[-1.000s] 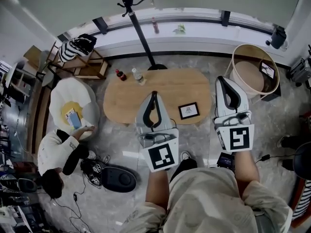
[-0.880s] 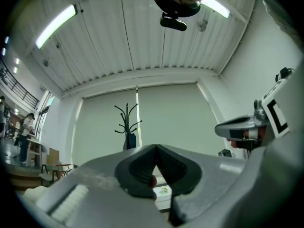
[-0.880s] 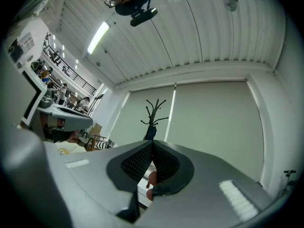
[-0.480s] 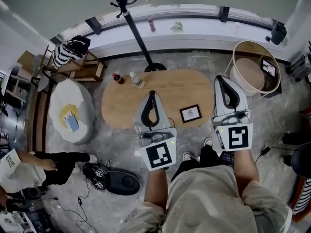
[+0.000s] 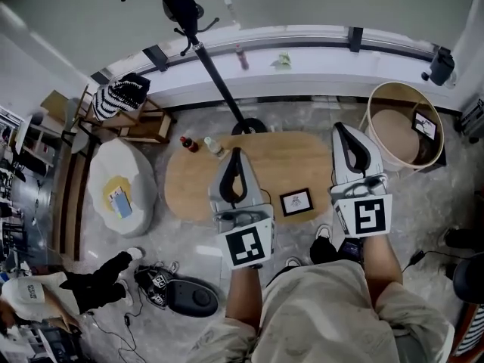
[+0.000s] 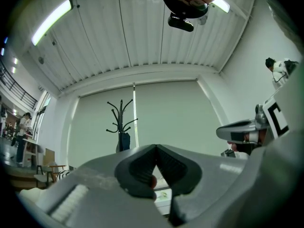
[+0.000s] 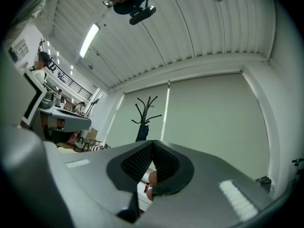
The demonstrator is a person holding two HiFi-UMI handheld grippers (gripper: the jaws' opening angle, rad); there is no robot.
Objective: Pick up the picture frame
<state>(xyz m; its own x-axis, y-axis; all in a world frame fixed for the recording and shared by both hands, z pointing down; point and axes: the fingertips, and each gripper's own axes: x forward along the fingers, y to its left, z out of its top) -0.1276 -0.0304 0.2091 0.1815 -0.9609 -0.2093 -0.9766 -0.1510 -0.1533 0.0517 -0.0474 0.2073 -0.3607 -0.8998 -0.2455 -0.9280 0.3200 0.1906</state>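
Evidently only approaching: the left gripper (image 5: 237, 153) and right gripper (image 5: 342, 129) hover empty, jaws together, over the table (image 5: 193, 184), so one must open and drop to the picture frame (image 5: 296, 202) at centre.

Picture frame (image 5: 296, 202): small, dark-bordered, pale print inside
Pose: lying flat, slightly skewed
Place: near edge of oval wooden table (image 5: 197, 180)

Table (image 5: 287, 148) mostly bare; two bottles (image 5: 214, 147) far-left; coat stand (image 5: 219, 82) apparently behind.
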